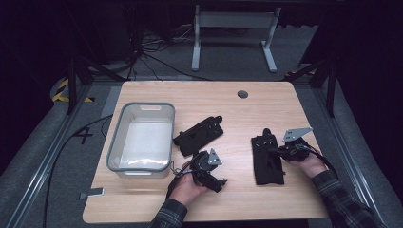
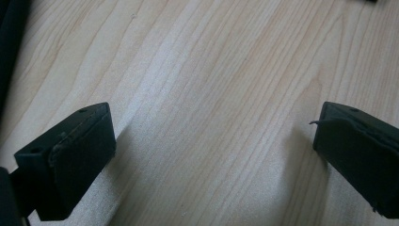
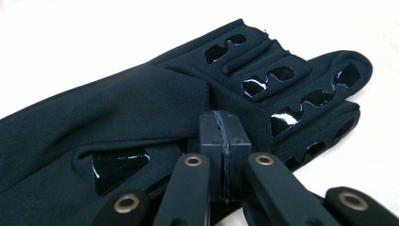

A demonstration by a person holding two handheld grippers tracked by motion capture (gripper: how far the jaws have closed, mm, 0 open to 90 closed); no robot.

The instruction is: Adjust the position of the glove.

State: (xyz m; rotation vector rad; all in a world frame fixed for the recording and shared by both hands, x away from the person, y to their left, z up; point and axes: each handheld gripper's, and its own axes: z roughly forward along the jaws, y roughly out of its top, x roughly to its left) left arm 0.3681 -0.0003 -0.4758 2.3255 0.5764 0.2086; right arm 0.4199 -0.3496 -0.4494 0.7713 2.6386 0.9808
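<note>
Hand-held gripper (image 3: 223, 136) atop black glove (image 3: 141, 108)

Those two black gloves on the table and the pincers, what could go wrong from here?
The right gripper has its jaws shut at the edge of the near glove; whether any fabric is pinched is unclear, so a lift might leave the glove behind or drop it. The left gripper hangs open over bare table, beside the other glove, and could nudge it toward the grey bin.

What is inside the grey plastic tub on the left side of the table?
The tub looks empty: the high view shows just its pale, bare bottom. The strip of floor behind its near wall is partly veiled by the cloudy plastic, so something small and flat there could go unseen.
</note>
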